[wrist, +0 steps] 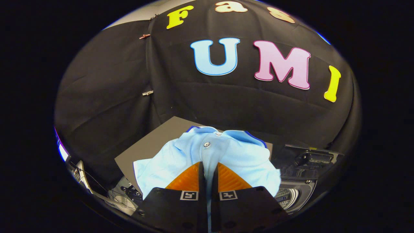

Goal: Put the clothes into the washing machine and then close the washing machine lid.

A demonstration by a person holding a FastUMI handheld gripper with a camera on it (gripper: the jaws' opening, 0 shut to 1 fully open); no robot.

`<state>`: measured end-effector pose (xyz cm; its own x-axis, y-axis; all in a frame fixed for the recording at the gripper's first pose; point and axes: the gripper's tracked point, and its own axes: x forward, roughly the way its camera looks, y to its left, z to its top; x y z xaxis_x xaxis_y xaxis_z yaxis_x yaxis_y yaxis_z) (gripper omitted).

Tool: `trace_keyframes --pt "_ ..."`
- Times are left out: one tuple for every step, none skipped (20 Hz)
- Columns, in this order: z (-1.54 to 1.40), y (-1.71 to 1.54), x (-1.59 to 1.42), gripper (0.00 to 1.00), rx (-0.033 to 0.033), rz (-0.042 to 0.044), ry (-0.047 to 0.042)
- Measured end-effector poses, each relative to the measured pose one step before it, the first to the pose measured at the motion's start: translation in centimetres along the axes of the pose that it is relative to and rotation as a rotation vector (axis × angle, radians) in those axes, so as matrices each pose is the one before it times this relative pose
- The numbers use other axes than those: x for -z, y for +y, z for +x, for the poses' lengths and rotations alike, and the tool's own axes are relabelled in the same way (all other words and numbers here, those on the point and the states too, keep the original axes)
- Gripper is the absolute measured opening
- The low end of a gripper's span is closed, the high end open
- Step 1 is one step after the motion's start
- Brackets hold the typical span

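Light-blue cotton-looking shirt (pixel 207 155), collared, buttoned placket, dark piping on the collar: currently pinched in my gripper (pixel 208 174), whose two fingers stand nearly together with a fold of the placket pressed between them. Status: lifted, the body of the garment bunched and draped around and just ahead of the fingers, over a dark grey board (pixel 152 142) beyond. Washing machine (pixel 296 191): below and to the right of the fingers, its lid (pixel 310 157) raised and the perforated drum (pixel 286 195) partly visible under the shirt's hem. Progress, as I judge it: garment picked up but not yet in the drum (roughly the first third done). Outstanding: carry it over the opening, release it inside, then bring the lid down.
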<state>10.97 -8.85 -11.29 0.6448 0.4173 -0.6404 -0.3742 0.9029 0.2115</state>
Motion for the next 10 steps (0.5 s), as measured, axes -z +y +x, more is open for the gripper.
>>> trace_keyframes --pt "-0.649 -1.266 -0.046 0.09 -0.01132 0.00620 -0.00465" --pt "-0.690 -1.402 -0.059 0.09 -0.01279 0.00971 -0.00402" --pt "-0.682 -1.244 -0.086 0.09 -0.01684 0.00884 -0.00474" --pt "-0.777 -1.280 -0.213 0.09 -0.01466 0.00143 -0.00693" --pt "-0.746 -1.440 -0.006 0.09 -0.01209 0.00037 -0.00683" --pt "-0.761 -1.402 0.137 0.09 -0.01135 0.00176 -0.00395" --pt "-0.645 -1.445 0.300 0.09 -0.00641 0.00277 0.00127" --pt "-0.644 -1.411 0.364 0.09 -0.00341 0.00444 0.00205" --pt "-0.627 -1.437 0.301 0.09 0.00381 0.00169 0.00080" --pt "-0.534 -1.565 0.296 0.09 0.01030 -0.00336 -0.00150"
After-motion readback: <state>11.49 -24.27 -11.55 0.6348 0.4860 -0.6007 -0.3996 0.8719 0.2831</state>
